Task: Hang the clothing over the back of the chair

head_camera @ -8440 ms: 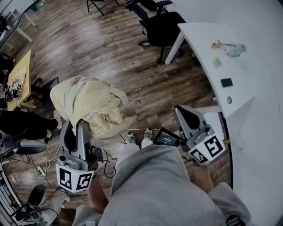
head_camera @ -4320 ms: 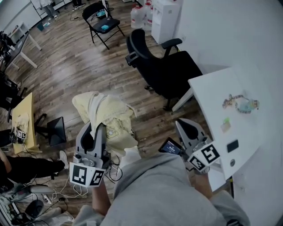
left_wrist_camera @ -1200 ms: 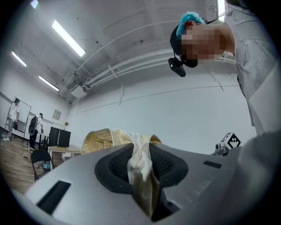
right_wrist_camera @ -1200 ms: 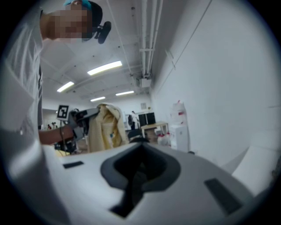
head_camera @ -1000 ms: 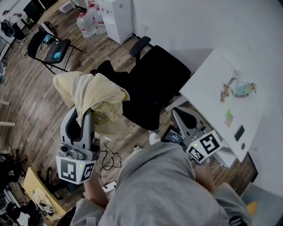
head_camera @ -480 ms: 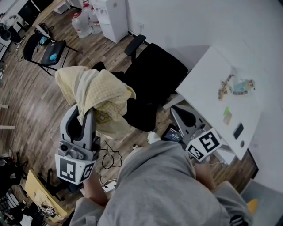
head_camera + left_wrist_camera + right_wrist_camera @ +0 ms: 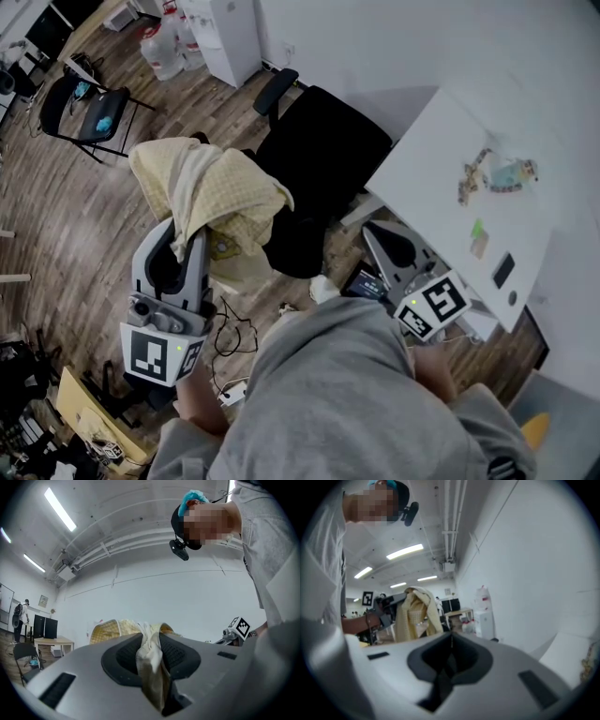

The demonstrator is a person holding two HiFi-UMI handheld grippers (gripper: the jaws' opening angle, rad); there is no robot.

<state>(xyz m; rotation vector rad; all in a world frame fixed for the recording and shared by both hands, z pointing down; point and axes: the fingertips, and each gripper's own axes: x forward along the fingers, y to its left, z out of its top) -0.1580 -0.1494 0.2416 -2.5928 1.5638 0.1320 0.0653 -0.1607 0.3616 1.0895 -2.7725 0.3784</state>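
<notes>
Clamped on a bunched fold of the yellow clothing (image 7: pixel 211 187) with the left gripper (image 7: pixel 185 239) fingers; lifted high beside the black chair (image 7: pixel 323 155), probably to clear its back before draping. Shut on nothing at the right gripper (image 7: pixel 384 239), low beside the table (image 7: pixel 441 178), apparently out of the way.

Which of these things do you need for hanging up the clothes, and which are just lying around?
For the job:
- yellow clothing, pinched by the left gripper
- black office chair

Just lying about:
- white table
- folding chair
- water jugs
- floor cables
</notes>
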